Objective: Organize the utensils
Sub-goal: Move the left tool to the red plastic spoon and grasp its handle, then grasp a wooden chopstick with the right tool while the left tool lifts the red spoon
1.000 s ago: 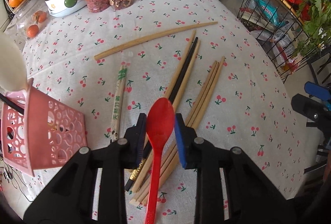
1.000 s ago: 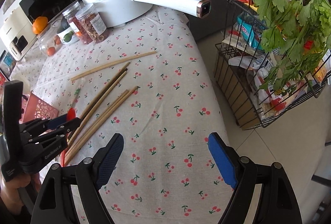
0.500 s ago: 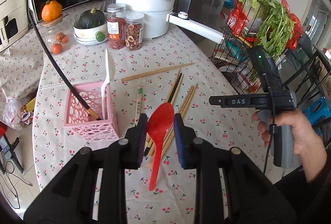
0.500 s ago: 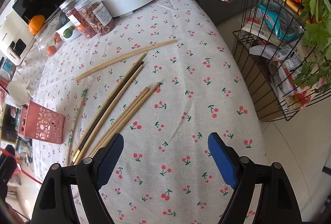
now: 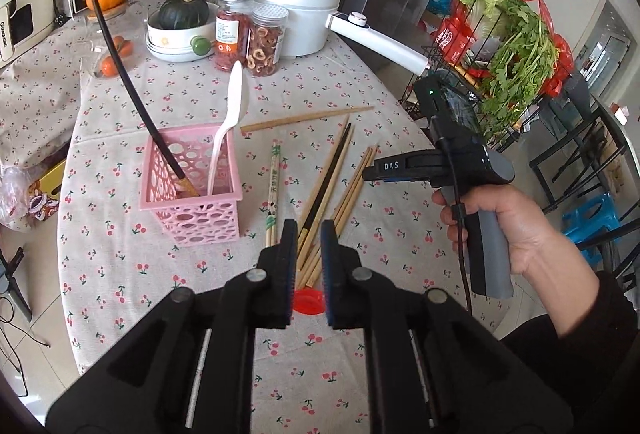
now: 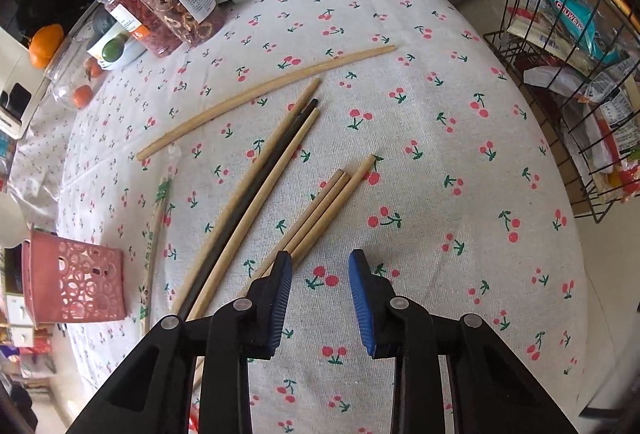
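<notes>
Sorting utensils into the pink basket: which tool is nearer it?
Left. The left tool, closing on the red spoon, hovers just right of the pink basket; the right tool is beyond the chopsticks, jaws closing on nothing.

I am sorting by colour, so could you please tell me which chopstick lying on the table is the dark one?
It is the black chopstick, lying sandwiched between two pale wooden ones in the middle bundle; all other loose sticks are light wood.

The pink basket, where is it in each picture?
Left wrist view: the pink basket stands left of centre, holding a white spoon and a black chopstick.
Right wrist view: the basket sits at the far left edge, below the middle.
Shared landmark: the wrapped chopsticks lie just right of it in both.
</notes>
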